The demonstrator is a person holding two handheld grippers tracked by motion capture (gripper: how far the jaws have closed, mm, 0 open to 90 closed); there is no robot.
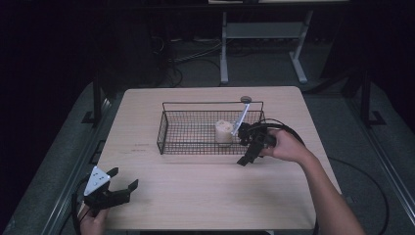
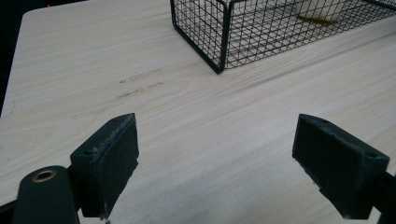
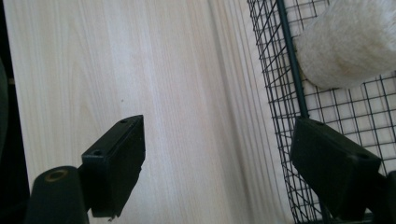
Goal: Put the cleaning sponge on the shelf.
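A black wire basket (image 1: 169,128) stands in the middle of the table, and a cream, fuzzy cylinder (image 1: 224,131) sits upright at its right end. My right gripper (image 1: 243,145) is at the basket's right front corner, open. In the right gripper view its jaws straddle the basket's wall (image 3: 288,60), one over bare table and one over the mesh, with the cylinder (image 3: 348,44) just ahead inside. My left gripper (image 1: 125,177) rests open near the front left edge and holds nothing. Ahead of it in the left gripper view is the basket's near corner (image 2: 219,46).
The wooden table (image 1: 195,196) has free room in front of and left of the basket. A small round grey disc (image 1: 245,99) lies behind the basket. A pale strip (image 1: 241,119) leans by the right gripper. A desk frame (image 1: 264,44) and cables stand on the dark floor beyond.
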